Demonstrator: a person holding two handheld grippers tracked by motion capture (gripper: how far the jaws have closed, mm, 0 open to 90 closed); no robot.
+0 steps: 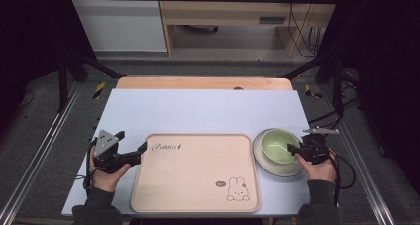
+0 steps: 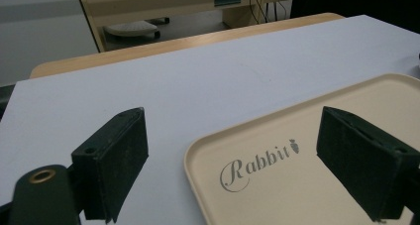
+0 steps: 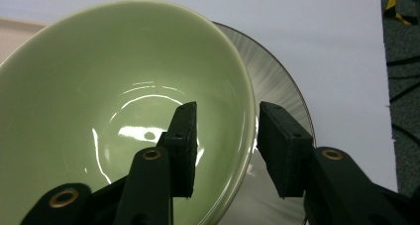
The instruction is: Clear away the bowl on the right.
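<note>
1. White sheeting covers the counter (image 1: 198,108), with dark floor and pale wooden furniture across the top of the high view.
2. At lower right of that view a green bowl (image 1: 280,144) sits on a grey plate (image 1: 270,166), just beside a beige tray (image 1: 198,170).
3. Right gripper (image 3: 225,148): its fingers straddle the bowl's rim, one inside, one outside; whether the pads press yet cannot be told.
4. Left gripper (image 2: 230,168), at lower left, has its fingers released and spread wide over the tray's corner, grasping nothing.
</note>
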